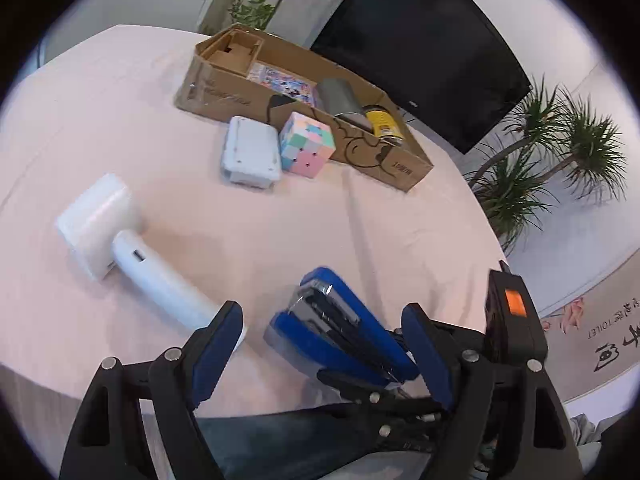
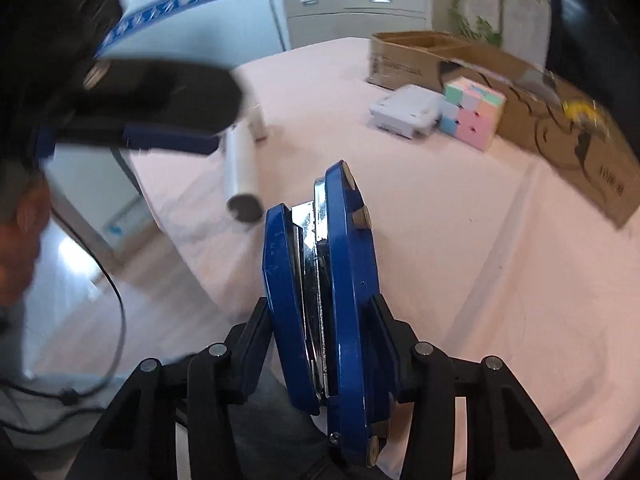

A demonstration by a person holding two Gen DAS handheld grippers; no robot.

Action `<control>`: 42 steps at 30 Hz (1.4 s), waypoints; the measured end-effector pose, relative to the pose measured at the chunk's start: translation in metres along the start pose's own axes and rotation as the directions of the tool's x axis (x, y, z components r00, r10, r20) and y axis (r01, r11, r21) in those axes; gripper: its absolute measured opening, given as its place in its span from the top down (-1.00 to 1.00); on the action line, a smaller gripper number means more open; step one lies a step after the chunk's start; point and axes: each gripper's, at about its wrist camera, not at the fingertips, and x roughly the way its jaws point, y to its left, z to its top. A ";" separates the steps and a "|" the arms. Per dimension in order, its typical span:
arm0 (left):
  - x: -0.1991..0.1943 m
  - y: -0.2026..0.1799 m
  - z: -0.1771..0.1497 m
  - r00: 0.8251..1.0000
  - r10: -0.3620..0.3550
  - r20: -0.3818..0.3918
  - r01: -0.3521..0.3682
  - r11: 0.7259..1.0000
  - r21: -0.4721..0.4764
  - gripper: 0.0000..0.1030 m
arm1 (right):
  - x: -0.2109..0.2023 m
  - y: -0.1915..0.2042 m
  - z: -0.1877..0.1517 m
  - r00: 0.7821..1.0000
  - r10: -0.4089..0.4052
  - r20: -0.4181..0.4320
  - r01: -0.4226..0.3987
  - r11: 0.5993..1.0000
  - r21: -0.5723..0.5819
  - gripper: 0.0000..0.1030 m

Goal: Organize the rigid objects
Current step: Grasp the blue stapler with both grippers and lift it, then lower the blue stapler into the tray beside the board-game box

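A blue stapler is clamped between my right gripper's pads and held above the table's near edge. It also shows in the left wrist view, between my left gripper's fingers, which stand wide apart around it without touching. My left gripper is open. On the pink tablecloth lie a white handheld device, a white box and a pastel cube. A cardboard box behind them holds a colourful pack, a grey can and a yellow can.
The pink table drops off at its near and right edges. A black screen and potted plants stand beyond the box. Grey cabinets stand at the back. My left gripper appears blurred at the left of the right wrist view.
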 end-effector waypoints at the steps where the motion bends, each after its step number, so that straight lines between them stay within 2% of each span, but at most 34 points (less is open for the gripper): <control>1: 0.004 -0.002 0.001 1.000 -0.005 -0.003 0.005 1.000 0.007 -0.57 | -0.003 -0.008 0.000 1.000 0.021 0.008 -0.021 0.999 0.045 0.11; 3: 0.012 -0.005 0.005 1.000 -0.009 -0.011 0.009 1.000 0.019 -0.57 | -0.012 -0.045 0.002 0.992 0.122 0.044 -0.128 0.969 0.213 0.12; 4: 0.015 -0.007 0.007 1.000 -0.012 -0.013 0.013 1.000 0.023 -0.57 | -0.013 -0.075 -0.001 0.971 0.221 0.092 -0.240 0.900 0.365 0.13; 5: 0.020 -0.009 0.010 1.000 -0.017 -0.016 0.017 0.999 0.027 -0.57 | -0.013 -0.098 -0.006 0.954 0.268 0.135 -0.300 0.839 0.455 0.13; 7: 0.029 -0.012 0.017 0.999 -0.025 -0.021 0.026 0.999 0.028 -0.57 | -0.019 -0.138 -0.016 0.928 0.291 0.234 -0.374 0.730 0.573 0.17; 8: 0.034 -0.014 0.020 0.999 -0.029 -0.026 0.029 0.999 0.028 -0.57 | -0.025 -0.151 -0.019 0.928 0.270 0.257 -0.372 0.707 0.601 0.11; 9: 0.041 -0.015 0.023 0.999 -0.035 -0.035 0.036 0.999 0.027 -0.57 | -0.032 -0.163 -0.022 0.941 0.219 0.256 -0.335 0.697 0.634 -0.09; 10: 0.049 -0.017 0.025 0.998 -0.048 -0.046 0.049 0.999 0.019 -0.57 | -0.043 -0.173 -0.025 0.963 0.140 0.231 -0.261 0.700 0.665 -0.16; 11: 0.058 -0.017 0.027 0.996 -0.066 -0.063 0.066 0.998 0.000 -0.57 | -0.051 -0.178 -0.025 0.970 0.095 0.223 -0.223 0.710 0.668 -0.16; 12: 0.066 -0.016 0.028 0.994 -0.079 -0.080 0.077 0.997 -0.017 -0.57 | -0.059 -0.179 -0.024 0.972 0.081 0.222 -0.209 0.731 0.649 -0.16; 15: 0.092 -0.014 0.029 0.982 -0.126 -0.138 0.118 0.991 -0.066 -0.57 | -0.074 -0.157 -0.011 0.988 0.033 0.150 -0.111 0.830 0.547 -0.16; 17: 0.106 -0.015 0.029 0.974 -0.146 -0.175 0.134 0.988 -0.078 -0.57 | -0.072 -0.127 -0.003 0.995 0.017 0.099 -0.060 0.891 0.450 -0.16; 18: 0.111 -0.016 0.029 0.969 -0.161 -0.187 0.148 0.986 -0.079 -0.57 | -0.072 -0.113 -0.005 0.996 -0.002 0.084 -0.034 0.905 0.424 -0.18; 21: 0.125 -0.018 0.027 0.949 -0.219 -0.228 0.201 0.974 -0.100 -0.57 | -0.058 -0.090 -0.002 0.987 -0.156 0.025 0.136 0.922 0.362 -0.12; 23: 0.132 -0.017 0.026 0.941 -0.228 -0.251 0.207 0.972 -0.108 -0.56 | -0.047 -0.087 -0.001 0.973 -0.231 -0.004 0.218 0.914 0.342 0.10; 24: 0.133 -0.018 0.026 0.939 -0.238 -0.247 0.218 0.970 -0.104 -0.57 | -0.045 -0.086 -0.005 0.966 -0.260 -0.002 0.246 0.911 0.330 0.30; 25: 0.133 -0.018 0.026 0.937 -0.246 -0.250 0.225 0.968 -0.108 -0.57 | -0.045 -0.085 -0.005 0.962 -0.273 0.001 0.259 0.913 0.314 0.33; 28: 0.133 -0.016 0.026 0.930 -0.271 -0.249 0.244 0.961 -0.133 -0.57 | -0.043 -0.099 -0.002 0.977 -0.212 0.022 0.189 0.910 0.370 0.41; 30: 0.132 -0.015 0.026 0.927 -0.279 -0.251 0.250 0.958 -0.140 -0.56 | -0.041 -0.114 0.000 0.994 -0.098 0.047 0.064 0.880 0.470 0.45; 31: 0.132 -0.014 0.026 0.926 -0.282 -0.249 0.252 0.956 -0.148 -0.56 | -0.038 -0.121 0.000 0.998 0.004 0.068 -0.039 0.851 0.524 0.45; 32: 0.130 -0.013 0.025 0.927 -0.285 -0.245 0.253 0.955 -0.155 -0.47 | -0.037 -0.121 0.000 0.996 0.041 0.077 -0.076 0.839 0.539 0.45; 34: 0.124 -0.012 0.025 0.945 -0.238 -0.226 0.212 0.968 -0.132 -0.29 | -0.032 -0.121 0.003 0.990 0.111 0.085 -0.140 0.810 0.570 0.45; 35: 0.120 -0.011 0.025 0.952 -0.217 -0.216 0.194 0.973 -0.121 -0.21 | -0.030 -0.119 0.005 0.989 0.123 0.083 -0.148 0.804 0.575 0.45; 38: 0.101 -0.006 0.034 0.965 -0.197 -0.175 0.179 0.977 -0.114 -0.19 | -0.026 -0.112 0.017 0.988 0.132 0.076 -0.152 0.805 0.573 0.46; 42: 0.071 -0.009 0.066 0.983 -0.152 -0.102 0.148 0.988 -0.045 -0.11 | -0.029 -0.094 0.053 0.990 0.106 0.089 -0.136 0.850 0.509 0.46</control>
